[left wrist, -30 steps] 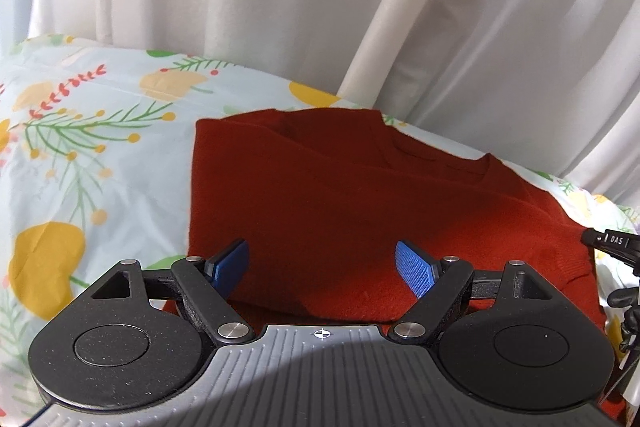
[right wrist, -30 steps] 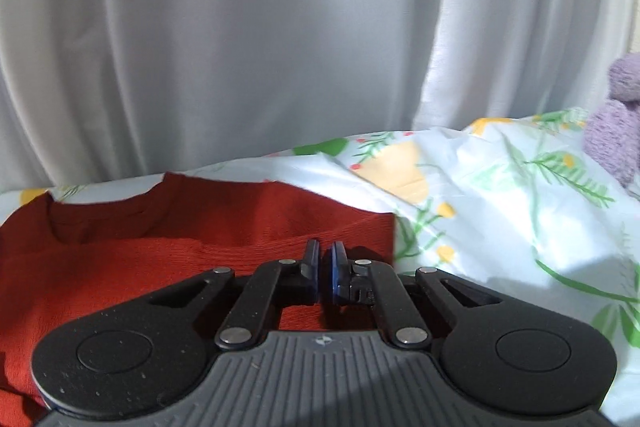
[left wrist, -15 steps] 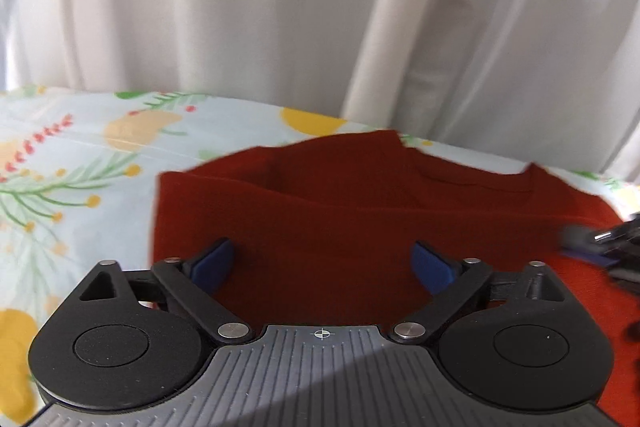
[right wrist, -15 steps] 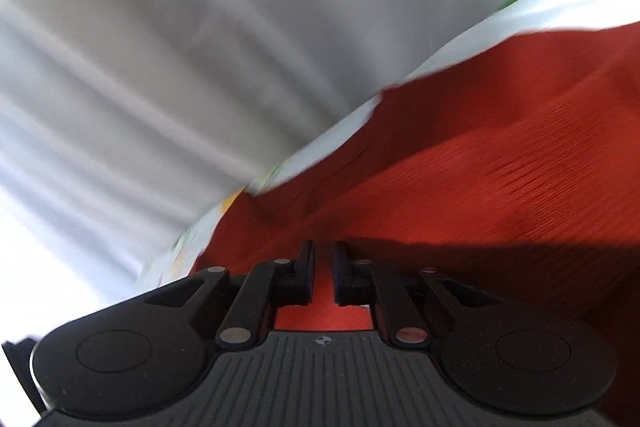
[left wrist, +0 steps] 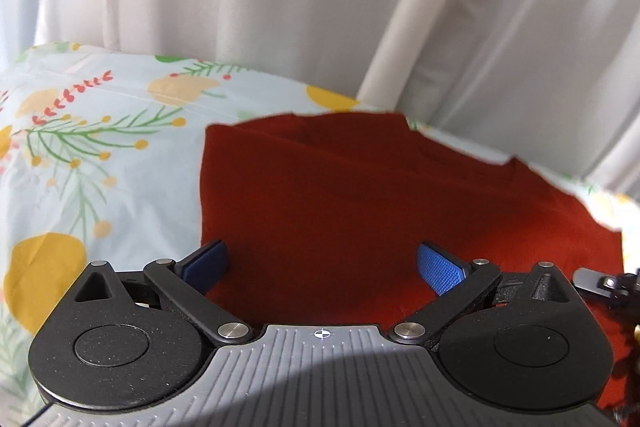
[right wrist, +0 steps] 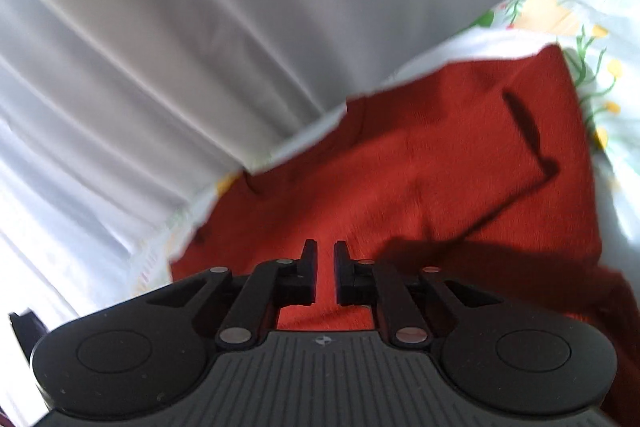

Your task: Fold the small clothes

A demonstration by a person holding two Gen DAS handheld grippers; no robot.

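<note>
Garment: we've got a rust-red knitted sweater (left wrist: 340,203) lying flat on the bed, folded into a rough rectangle, neckline edge towards the far side. In the right wrist view the same sweater (right wrist: 420,187) fills the middle, tilted because that camera is rolled over.

Left hand-held gripper (left wrist: 322,263): jaws spread wide, blue ribbed pads (left wrist: 438,267) well apart, nothing between them. It hovers low over the near edge of the sweater, and we can't tell if the pads touch the knit.

Right hand-held gripper (right wrist: 325,275): black fingers (right wrist: 308,275) nearly together with a narrow slot left between them; red knit shows through the slot. We can't tell whether any cloth is actually pinched.

Bedding: pale blue bedsheet with yellow fruit and green sprig print (left wrist: 80,155) under the sweater, showing on its left and along the far edge. In the right wrist view the sheet (right wrist: 600,27) bunches up at the upper right.

Backdrop: white pleated curtain (left wrist: 280,7) hangs right behind the bed and closes off the far side in both views.

In the way: a bit of the other gripper's black and silver hardware (left wrist: 604,283) pokes in at the right edge of the left wrist view, just beside the sweater's right side. A thin dark shadow (right wrist: 524,131) lies across the knit.
</note>
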